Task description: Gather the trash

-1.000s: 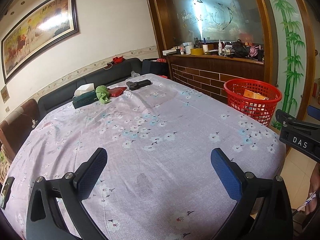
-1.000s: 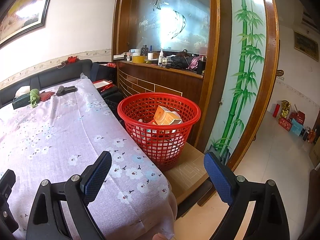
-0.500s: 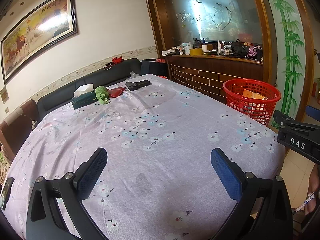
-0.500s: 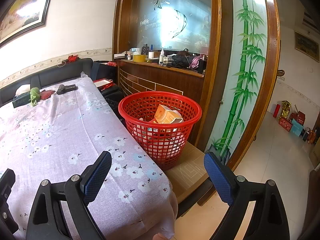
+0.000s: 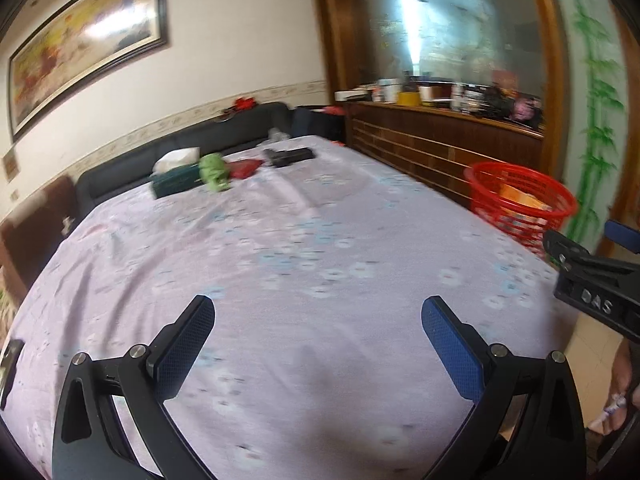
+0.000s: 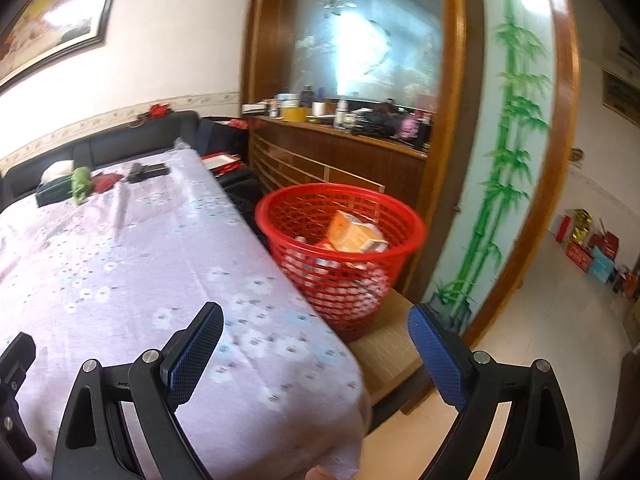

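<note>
A bench (image 5: 312,264) draped in a pale purple flowered cloth fills the left wrist view, with a dark sofa (image 5: 180,148) along its far side under a framed painting (image 5: 84,40). At the far end of the bench lie five things close together: a dark green tissue box (image 5: 174,182) with a white tissue standing out of it, a crumpled green lump (image 5: 215,172) just beside it, a red pouch (image 5: 243,168), and a black object (image 5: 289,156) a little apart to the right. One red mesh basket (image 6: 340,248) stands off the bench's right edge on a low wooden step, in front of a cluttered wooden counter (image 6: 336,140); it holds trash, with an orange carton (image 6: 348,234) on top. The left gripper (image 5: 316,332) hovers over the near, bare part of the cloth, its two blue-padded fingers wide apart and holding nothing. The right gripper (image 6: 314,340) is level near the bench's corner, facing the basket, its fingers likewise spread and empty. Both views are motion-blurred.
</note>
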